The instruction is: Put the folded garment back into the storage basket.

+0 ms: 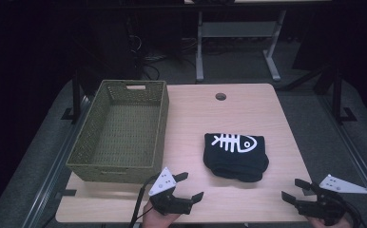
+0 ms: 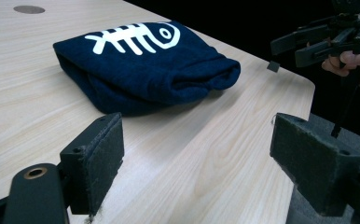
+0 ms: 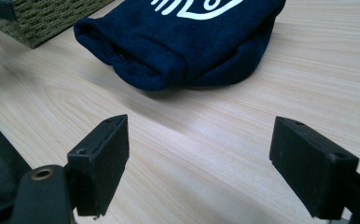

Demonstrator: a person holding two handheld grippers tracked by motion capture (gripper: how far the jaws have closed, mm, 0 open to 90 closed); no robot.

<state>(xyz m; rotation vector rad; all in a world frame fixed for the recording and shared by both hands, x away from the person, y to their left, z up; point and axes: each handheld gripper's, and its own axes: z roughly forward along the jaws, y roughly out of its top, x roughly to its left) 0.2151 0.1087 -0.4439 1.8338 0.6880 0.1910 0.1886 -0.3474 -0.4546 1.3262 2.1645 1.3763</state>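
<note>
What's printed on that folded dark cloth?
A white fish skeleton on the navy folded cloth, clearest in the left gripper view.

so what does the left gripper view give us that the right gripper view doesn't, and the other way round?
Left gripper view alone: the other gripper held in a hand past the table's corner, and the round hole in the tabletop. Right gripper view alone: a corner of the woven basket beside the cloth. Both: the folded dark blue cloth with its white fishbone print, lying on the wooden table, with each view's own jaws wide apart and nothing between them.

One folded garment (image 1: 236,156), one basket (image 1: 120,133)
</note>
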